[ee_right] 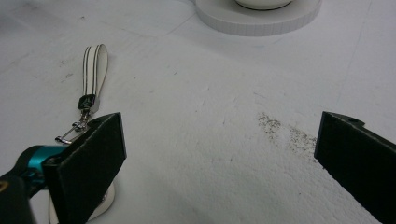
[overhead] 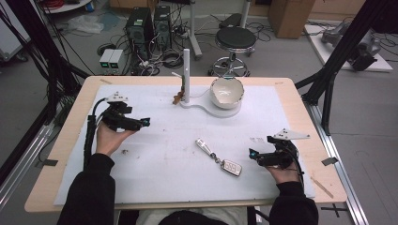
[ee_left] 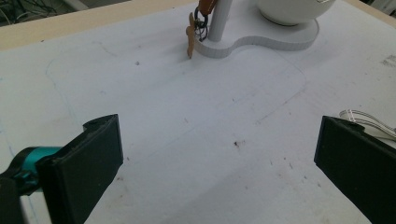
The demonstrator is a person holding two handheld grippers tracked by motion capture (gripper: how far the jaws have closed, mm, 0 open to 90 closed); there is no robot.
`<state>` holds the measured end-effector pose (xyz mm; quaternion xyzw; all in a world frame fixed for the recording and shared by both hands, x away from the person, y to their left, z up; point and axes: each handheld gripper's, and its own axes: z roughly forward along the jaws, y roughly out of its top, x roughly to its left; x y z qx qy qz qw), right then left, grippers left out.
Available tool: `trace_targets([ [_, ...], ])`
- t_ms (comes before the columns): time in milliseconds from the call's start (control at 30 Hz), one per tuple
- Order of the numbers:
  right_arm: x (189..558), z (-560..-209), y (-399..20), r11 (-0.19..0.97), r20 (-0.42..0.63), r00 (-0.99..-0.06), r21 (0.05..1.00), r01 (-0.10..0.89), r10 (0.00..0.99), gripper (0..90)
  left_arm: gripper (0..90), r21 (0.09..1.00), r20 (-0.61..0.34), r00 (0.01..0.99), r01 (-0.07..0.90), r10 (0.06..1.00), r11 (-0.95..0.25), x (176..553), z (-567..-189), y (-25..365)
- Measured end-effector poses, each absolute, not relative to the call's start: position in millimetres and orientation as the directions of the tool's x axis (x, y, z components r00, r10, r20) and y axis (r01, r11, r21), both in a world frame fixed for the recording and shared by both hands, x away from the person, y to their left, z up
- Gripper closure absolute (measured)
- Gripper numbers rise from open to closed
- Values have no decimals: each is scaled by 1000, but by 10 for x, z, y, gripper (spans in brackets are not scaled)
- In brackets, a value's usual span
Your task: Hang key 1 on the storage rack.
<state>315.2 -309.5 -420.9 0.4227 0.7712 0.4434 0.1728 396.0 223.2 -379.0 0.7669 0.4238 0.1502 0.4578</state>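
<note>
On white mat, unlabelled key fob [overhead: 231, 167], right gripper [overhead: 254, 153] beside

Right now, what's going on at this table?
A person sits at the table with a gripper in each hand, both open and holding nothing. The right gripper rests near a car key on a strap lying flat on the white mat, the likely next pick. The left gripper rests apart on the left side. At the far edge, a white stand with a bowl has a small brown key fob at its post.
</note>
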Motion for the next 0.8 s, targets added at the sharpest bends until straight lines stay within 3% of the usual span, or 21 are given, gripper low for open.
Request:
trace_targets([
  [800,3154,-4222,-3097,249,112,-578,825,508,808,11,16,820,-163,555,536,816,-201,3472,-4065,2684],
])
